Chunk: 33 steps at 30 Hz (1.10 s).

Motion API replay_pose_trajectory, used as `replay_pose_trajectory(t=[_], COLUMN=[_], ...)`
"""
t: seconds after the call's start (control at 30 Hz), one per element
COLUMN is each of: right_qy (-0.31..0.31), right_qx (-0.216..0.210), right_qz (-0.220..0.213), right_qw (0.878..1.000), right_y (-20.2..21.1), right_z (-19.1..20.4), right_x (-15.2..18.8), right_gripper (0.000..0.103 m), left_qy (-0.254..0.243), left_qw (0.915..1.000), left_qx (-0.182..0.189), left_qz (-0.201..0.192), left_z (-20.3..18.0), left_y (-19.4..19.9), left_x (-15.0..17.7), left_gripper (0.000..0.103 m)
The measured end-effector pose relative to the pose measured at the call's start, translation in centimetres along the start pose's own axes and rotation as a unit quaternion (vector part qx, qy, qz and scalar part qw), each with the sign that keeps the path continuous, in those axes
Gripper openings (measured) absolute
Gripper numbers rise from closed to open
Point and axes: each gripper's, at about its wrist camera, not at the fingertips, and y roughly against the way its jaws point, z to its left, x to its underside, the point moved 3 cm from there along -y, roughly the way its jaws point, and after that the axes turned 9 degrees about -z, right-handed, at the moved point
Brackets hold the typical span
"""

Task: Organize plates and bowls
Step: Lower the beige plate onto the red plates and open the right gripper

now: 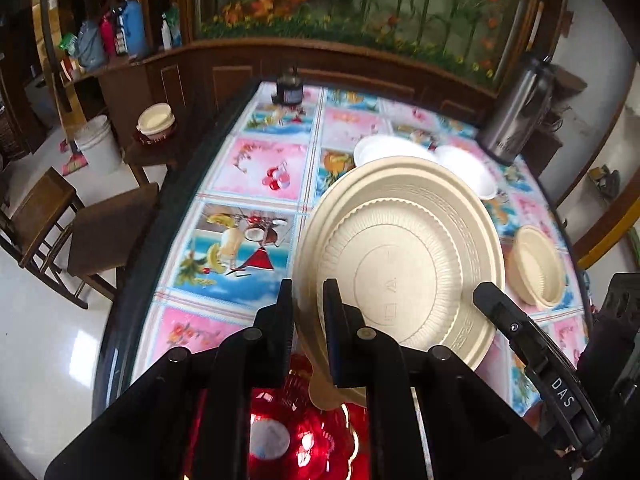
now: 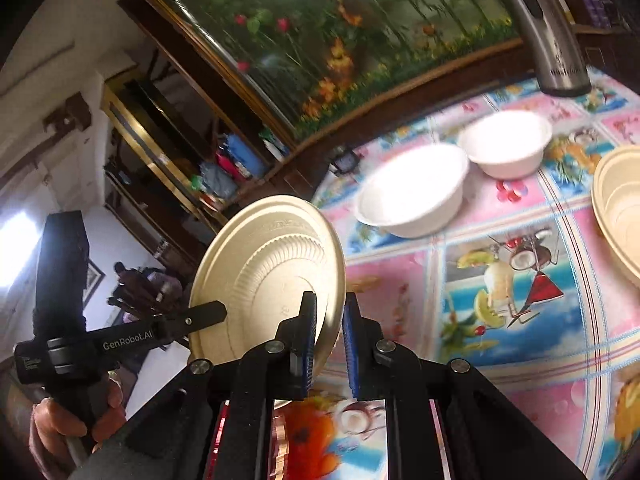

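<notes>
A beige plate [image 1: 404,256] is held tilted above the table, its ribbed underside facing me; it also shows in the right wrist view [image 2: 264,264]. My left gripper [image 1: 308,300] is shut on its near rim. My right gripper [image 2: 329,312] is shut on the opposite rim, and one of its fingers shows in the left wrist view [image 1: 496,304]. Two white bowls [image 2: 416,192] [image 2: 508,140] sit on the table behind the plate. A beige bowl [image 1: 536,264] lies to the right; it also shows in the right wrist view [image 2: 620,204].
The table has a colourful fruit-print cloth [image 1: 248,168]. A steel thermos [image 1: 516,112] stands at the back right, a small dark jar [image 1: 288,88] at the back edge. A red glossy dish [image 1: 296,436] lies under my left gripper. Wooden chairs [image 1: 48,224] stand left.
</notes>
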Motion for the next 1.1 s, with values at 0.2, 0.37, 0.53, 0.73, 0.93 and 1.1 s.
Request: replay_pose_trajectory(t=[0.2, 0.37, 0.53, 0.73, 0.93, 1.1], right_qy=[0.045, 0.075, 0.121, 0.142, 0.148, 0.144], right_qx=[-0.027, -0.047, -0.05, -0.052, -0.048, -0.041], right_qz=[-0.031, -0.038, -0.036, -0.017, 0.0, 0.014], right_qw=[0.998, 0.995, 0.991, 0.988, 0.988, 0.989], right_y=[3.7, 6.1, 7.6, 7.8, 7.3, 6.8], right_z=[5.0, 8.6, 11.5, 13.3, 13.2, 12.8], right_x=[0.3, 1.6, 4.1, 6.6, 7.9, 8.6], right_gripper=[0.013, 0.013, 0.013, 0.013, 0.013, 0.013], left_qy=[0.007, 0.023, 0.032, 0.04, 0.038, 0.04], left_qw=[0.9983, 0.9964, 0.9944, 0.993, 0.9922, 0.993], left_qx=[-0.008, -0.011, -0.031, -0.047, -0.059, -0.06], left_qz=[-0.058, -0.08, -0.096, -0.101, -0.104, -0.094], left_z=[1.8, 3.7, 5.3, 6.6, 6.6, 7.0], left_y=[5.7, 8.6, 10.1, 10.4, 10.4, 9.6], left_x=[1.4, 3.5, 5.2, 6.8, 8.2, 9.0], left_gripper=[0.012, 0.012, 0.012, 0.012, 0.012, 0.012])
